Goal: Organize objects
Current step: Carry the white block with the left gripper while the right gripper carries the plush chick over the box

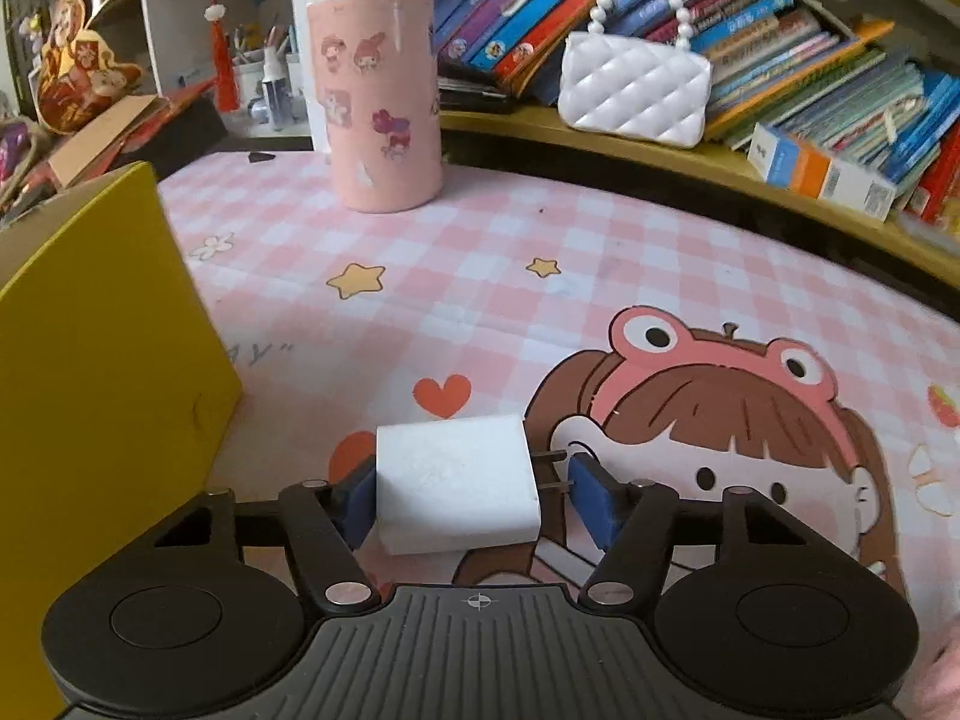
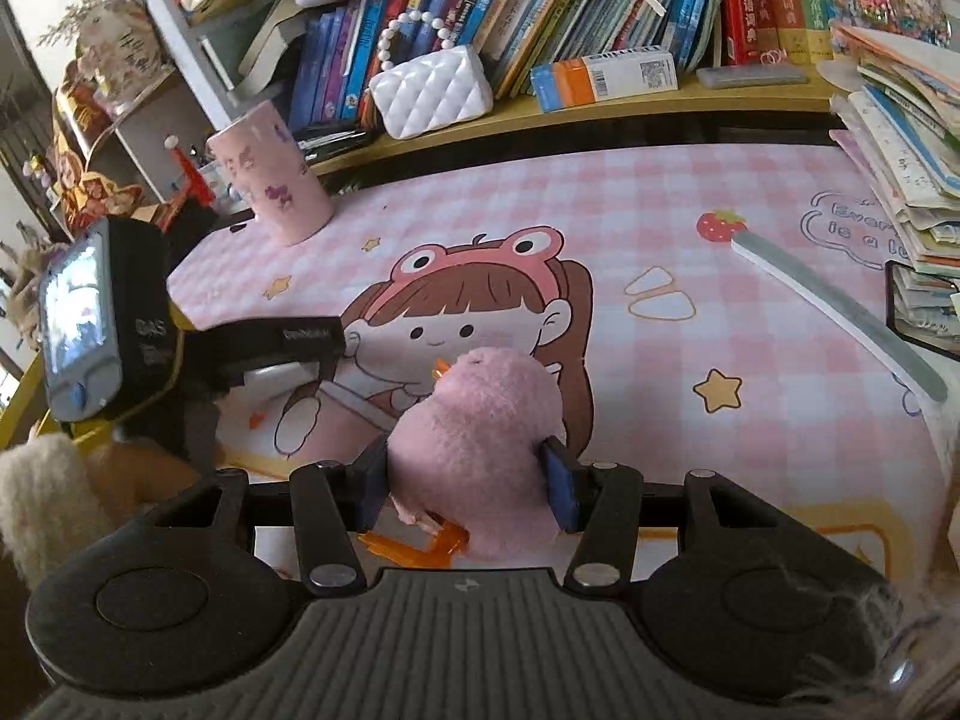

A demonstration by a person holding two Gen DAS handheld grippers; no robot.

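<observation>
Charger (image 1: 456,486), rigid and slick, sits clamped prongs-rightward in your left gripper (image 1: 465,495); your right gripper (image 2: 465,492) squeezes the soft, light plush (image 2: 480,450).

pink cup (image 1: 377,99), white quilted purse (image 1: 633,87), shelved books (image 2: 600,18), checkered mat (image 2: 660,228)

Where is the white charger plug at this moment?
In the left wrist view, the white charger plug sits between the left gripper fingers, prongs pointing right, beside the yellow box.

One charger (image 1: 456,483), one plush (image 2: 480,450), one cup (image 1: 375,99).
</observation>
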